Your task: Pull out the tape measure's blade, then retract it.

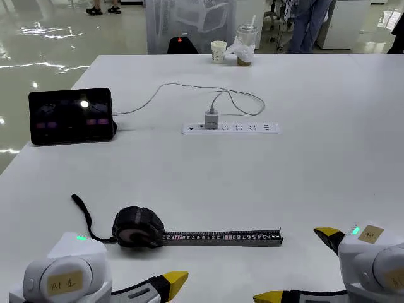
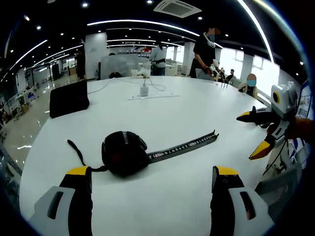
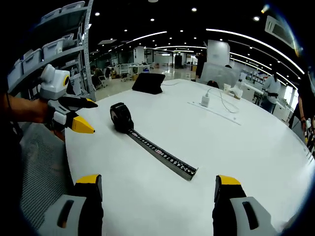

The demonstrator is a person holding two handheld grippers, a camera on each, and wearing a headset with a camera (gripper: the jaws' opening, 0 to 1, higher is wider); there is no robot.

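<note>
The tape measure (image 1: 136, 227) sits on the white counter (image 1: 315, 158), close to the near edge. Its blade (image 1: 221, 237) is out, stretched along the surface toward the right. A dark wrist strap (image 1: 82, 213) trails off the case on the other side. The left gripper (image 2: 151, 172) hovers just short of the case, jaws wide apart and holding nothing. The right gripper (image 3: 157, 181) faces the blade's far end, jaws apart too, also empty. The blade's tip seems to rest flat, though it's small here. Farther back are a dark tablet (image 1: 71, 115) and a power strip (image 1: 230, 128).
</note>
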